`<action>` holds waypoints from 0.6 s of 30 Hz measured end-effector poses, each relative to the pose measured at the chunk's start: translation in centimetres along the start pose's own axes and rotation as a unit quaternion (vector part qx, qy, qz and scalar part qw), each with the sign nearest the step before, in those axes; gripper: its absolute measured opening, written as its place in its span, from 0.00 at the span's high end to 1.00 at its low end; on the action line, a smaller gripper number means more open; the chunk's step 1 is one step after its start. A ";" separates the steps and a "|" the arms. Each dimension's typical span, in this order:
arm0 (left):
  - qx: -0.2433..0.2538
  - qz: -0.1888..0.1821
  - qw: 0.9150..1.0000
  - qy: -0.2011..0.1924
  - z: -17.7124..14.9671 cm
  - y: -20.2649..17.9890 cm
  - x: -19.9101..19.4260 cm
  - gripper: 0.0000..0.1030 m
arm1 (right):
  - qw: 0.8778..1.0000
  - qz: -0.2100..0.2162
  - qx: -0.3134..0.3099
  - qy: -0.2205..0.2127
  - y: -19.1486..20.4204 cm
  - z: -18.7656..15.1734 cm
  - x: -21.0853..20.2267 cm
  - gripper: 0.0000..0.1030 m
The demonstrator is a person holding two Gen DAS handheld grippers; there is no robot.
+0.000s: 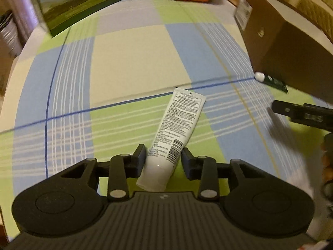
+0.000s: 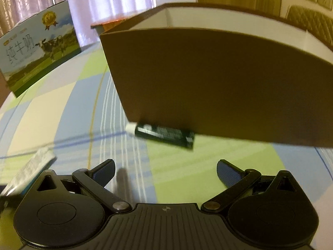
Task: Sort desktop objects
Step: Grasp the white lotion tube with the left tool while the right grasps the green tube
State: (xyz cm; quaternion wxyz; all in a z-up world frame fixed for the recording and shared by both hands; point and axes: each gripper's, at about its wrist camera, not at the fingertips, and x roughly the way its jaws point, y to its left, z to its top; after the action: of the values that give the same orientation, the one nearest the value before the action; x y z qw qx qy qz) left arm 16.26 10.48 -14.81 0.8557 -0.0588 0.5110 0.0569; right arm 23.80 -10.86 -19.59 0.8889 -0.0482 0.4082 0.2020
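The left gripper [image 1: 163, 153] pinches a white printed plastic tube [image 1: 175, 130] over the checked tablecloth [image 1: 135, 62]. The right gripper [image 2: 165, 171] stands spread, a dark green white-capped tube [image 2: 164, 134] at twelve o'clock against the brown cardboard box [image 2: 208, 79].

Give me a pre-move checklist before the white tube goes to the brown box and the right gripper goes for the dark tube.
1. Left gripper closed on the white tube: ok, pads sit against its lower body.
2. Grip firm enough to carry: cannot tell; the tube sits skewed between the pads.
3. Right gripper open and empty: ok, jaws spread wide.
4. Dark tube with white cap reachable: not ok yet; it lies against the foot of the brown box, ahead of the fingers.
5. Brown box open on top: ok, its white inner walls show.
6. Room inside the box: cannot tell.
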 end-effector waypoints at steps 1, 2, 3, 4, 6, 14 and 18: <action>-0.001 0.003 1.000 -0.003 -0.2 -0.2 0.0 0.68 | 1.000 -0.009 0.000 -0.003 0.3 0.2 0.3 0.02; -0.002 0.003 1.000 -0.008 -0.4 -0.4 0.0 0.68 | 1.000 -0.016 0.002 -0.006 0.5 0.3 0.8 0.02; 0.002 0.001 1.000 -0.013 -0.6 -0.5 -0.1 0.68 | 1.000 -0.021 0.007 -0.009 0.8 0.5 1.0 0.02; 0.011 0.003 1.000 -0.017 -0.8 -0.7 -0.1 0.68 | 0.999 -0.027 0.014 -0.010 0.9 0.6 1.3 0.02; 0.023 0.003 1.000 -0.020 -1.0 -0.8 0.0 0.68 | 0.999 -0.031 0.030 -0.013 1.3 1.0 1.6 0.02; -0.004 0.019 1.000 -0.011 -1.4 1.9 -0.6 0.68 | 0.997 -0.063 0.048 -0.018 2.3 2.4 2.8 0.15; -0.034 0.030 0.999 -0.015 -2.0 2.6 -1.0 0.68 | 0.996 -0.079 0.034 -0.015 2.5 2.3 2.8 0.21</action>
State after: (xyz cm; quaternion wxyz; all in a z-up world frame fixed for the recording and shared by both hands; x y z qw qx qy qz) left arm 13.61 12.73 -14.95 0.8587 -0.0720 0.4973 0.1007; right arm 26.09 -7.09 -19.91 0.9091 -0.0475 0.3967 0.1182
